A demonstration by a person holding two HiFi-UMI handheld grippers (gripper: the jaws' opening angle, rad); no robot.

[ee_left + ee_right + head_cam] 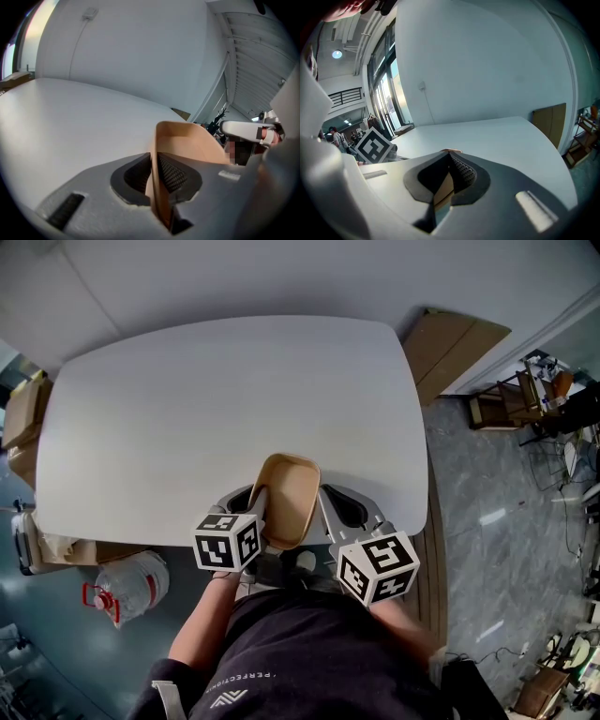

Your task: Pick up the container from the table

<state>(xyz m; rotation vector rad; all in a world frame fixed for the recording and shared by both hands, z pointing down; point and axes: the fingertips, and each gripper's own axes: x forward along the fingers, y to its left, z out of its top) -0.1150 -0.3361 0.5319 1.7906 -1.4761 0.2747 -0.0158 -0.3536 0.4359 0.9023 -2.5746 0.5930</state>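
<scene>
A white table (187,409) with rounded corners is seen from above, its top bare apart from a tan container (286,498) at the near edge. A pale wall (281,277) stands behind it, and a grey marbled floor (497,521) lies to the right. A brown board (455,348) is leaned at the wall by the far right corner. Cardboard boxes (23,418) are stacked at the table's left, and a clear water bottle (131,585) with a red handle is set on the floor below them. Tall windows (389,93) are seen in the right gripper view.

The container is held between both tools. The left gripper (257,505) is clamped narrowly on its left wall, which is pressed between the two pads (171,173). The right gripper (323,507) is closed on the right wall, a tan strip (443,190) being pinched between its pads.

Black-and-white square markers are carried on each cube (228,542). White print is borne on the person's dark shirt (309,652), upside down and too small to be read with certainty.
</scene>
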